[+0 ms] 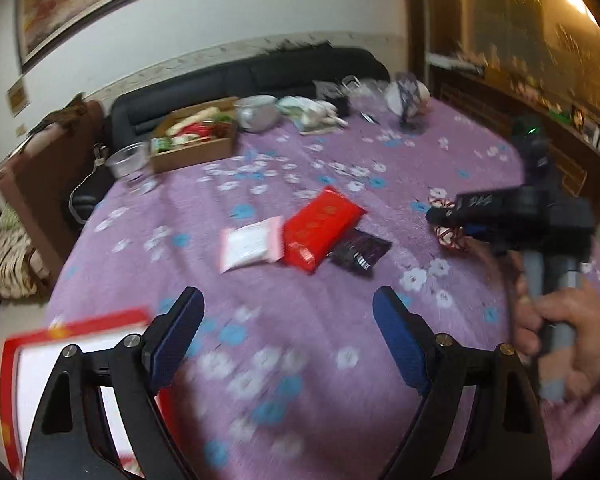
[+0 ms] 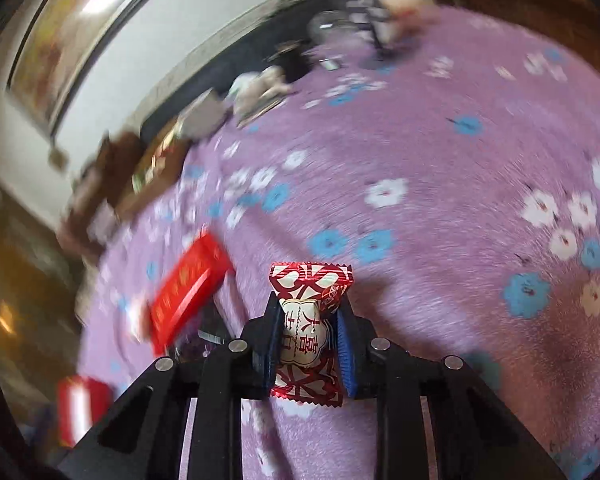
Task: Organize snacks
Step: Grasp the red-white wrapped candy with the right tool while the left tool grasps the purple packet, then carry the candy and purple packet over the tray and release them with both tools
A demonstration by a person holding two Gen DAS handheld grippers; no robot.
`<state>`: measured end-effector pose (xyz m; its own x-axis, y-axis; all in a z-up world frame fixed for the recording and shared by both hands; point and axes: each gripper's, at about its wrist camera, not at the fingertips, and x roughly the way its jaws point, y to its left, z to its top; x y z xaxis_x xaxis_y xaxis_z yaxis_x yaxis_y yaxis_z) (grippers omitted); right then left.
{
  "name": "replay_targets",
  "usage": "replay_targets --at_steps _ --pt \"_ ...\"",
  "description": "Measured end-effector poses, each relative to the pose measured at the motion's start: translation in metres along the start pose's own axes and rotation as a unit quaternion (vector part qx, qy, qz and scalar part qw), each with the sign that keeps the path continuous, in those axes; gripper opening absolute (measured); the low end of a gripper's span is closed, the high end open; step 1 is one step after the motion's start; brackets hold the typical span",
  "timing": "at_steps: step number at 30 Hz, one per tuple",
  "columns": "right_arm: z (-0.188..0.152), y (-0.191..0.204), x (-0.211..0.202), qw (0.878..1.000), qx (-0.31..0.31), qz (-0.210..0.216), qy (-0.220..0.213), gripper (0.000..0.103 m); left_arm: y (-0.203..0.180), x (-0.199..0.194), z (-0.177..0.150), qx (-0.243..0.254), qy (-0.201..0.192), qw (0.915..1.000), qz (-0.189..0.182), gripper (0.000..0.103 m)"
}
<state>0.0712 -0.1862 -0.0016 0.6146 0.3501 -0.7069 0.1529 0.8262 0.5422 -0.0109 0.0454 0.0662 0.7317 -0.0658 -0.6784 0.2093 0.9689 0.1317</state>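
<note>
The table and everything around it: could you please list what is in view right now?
tablecloth: one, purple with white and blue flowers, covering the table
red packet: one, red, mid-table
pink-white packet: one, left of red packet
dark packet: one, dark purple, right of red packet
cardboard box: one, brown, far left, filled
metal bowl: one, silver, beside box
plastic cup: one, clear, left edge
red-white box: one, near left
wrapped candy: one, red-white, in right gripper
left gripper: open, empty
right gripper: shut on candy
hand: one, holding the right gripper's handle
</note>
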Motion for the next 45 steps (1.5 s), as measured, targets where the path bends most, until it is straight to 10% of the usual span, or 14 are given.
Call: replay_targets --at_steps 11,13,21,24,30,34,45 --pt "0.009 -0.015 0.008 0.998 0.051 0.036 0.008 0.025 -0.048 0.082 0.035 0.092 0.054 0.9934 -0.043 0.085" --pt "0.012 -0.020 0.010 0.997 0.065 0.047 0.012 0.025 -0.052 0.090 0.037 0.101 0.063 0.9914 -0.055 0.067" --pt "0.016 -0.026 0.012 0.994 0.085 0.062 0.022 0.025 -0.063 0.106 0.038 0.131 0.085 0.9835 -0.091 0.061" --pt "0.016 -0.027 0.012 0.995 0.083 0.060 0.022 0.026 -0.067 0.102 0.033 0.132 0.091 0.9801 -0.117 0.033" --pt "0.015 -0.030 0.011 0.993 0.094 0.067 0.025 0.026 -0.072 0.089 0.022 0.126 0.109 0.9719 -0.166 0.033" --pt "0.014 -0.028 0.010 0.994 0.090 0.064 0.025 0.025 -0.071 0.095 0.028 0.121 0.109 0.9787 -0.126 0.055" --pt "0.008 0.008 0.013 0.999 -0.022 -0.018 0.023 0.027 -0.069 0.088 0.019 0.096 0.101 0.9827 -0.122 0.043"
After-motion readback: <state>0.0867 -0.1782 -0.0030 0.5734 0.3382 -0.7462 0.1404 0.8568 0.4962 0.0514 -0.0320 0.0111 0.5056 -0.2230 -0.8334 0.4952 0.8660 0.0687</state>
